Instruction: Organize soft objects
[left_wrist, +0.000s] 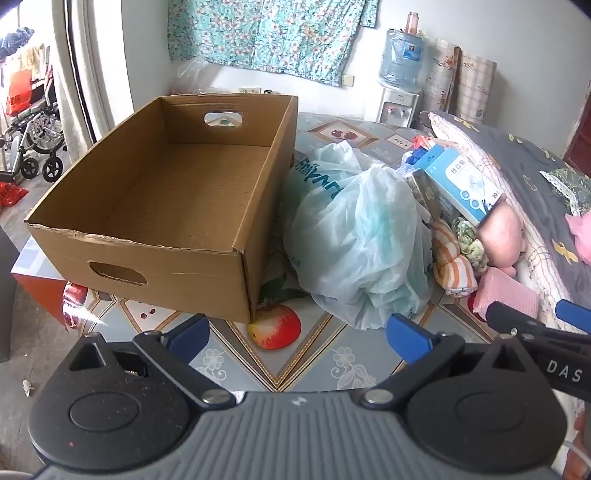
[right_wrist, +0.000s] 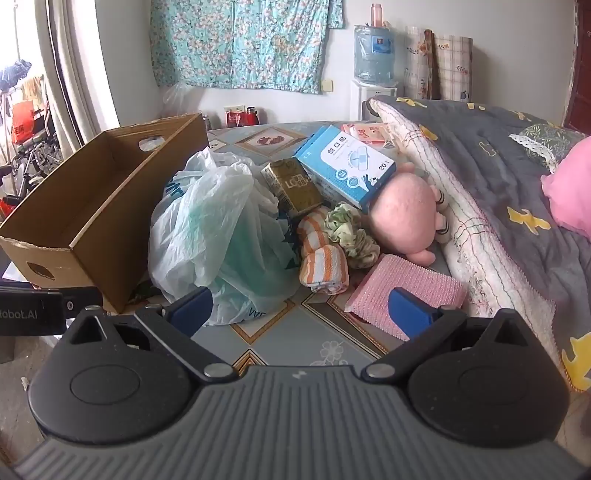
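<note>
An empty cardboard box (left_wrist: 173, 195) stands on the table at the left, also in the right wrist view (right_wrist: 92, 206). Beside it lies a pile: a pale green plastic bag (left_wrist: 354, 236) (right_wrist: 218, 229), an orange-striped rolled towel (left_wrist: 452, 264) (right_wrist: 321, 258), a green scrunchie (right_wrist: 351, 232), a pink plush toy (right_wrist: 406, 218) (left_wrist: 498, 232) and a pink knitted cloth (right_wrist: 406, 291) (left_wrist: 509, 295). My left gripper (left_wrist: 295, 332) is open and empty, in front of the box and bag. My right gripper (right_wrist: 299, 310) is open and empty, in front of the bag and cloth.
A blue plaster box (right_wrist: 351, 170) and a gold carton (right_wrist: 295, 184) lie on the pile. A grey quilt (right_wrist: 498, 177) covers the right side. A water dispenser (left_wrist: 400, 74) stands at the back wall. A wheelchair (left_wrist: 33, 136) is at the far left.
</note>
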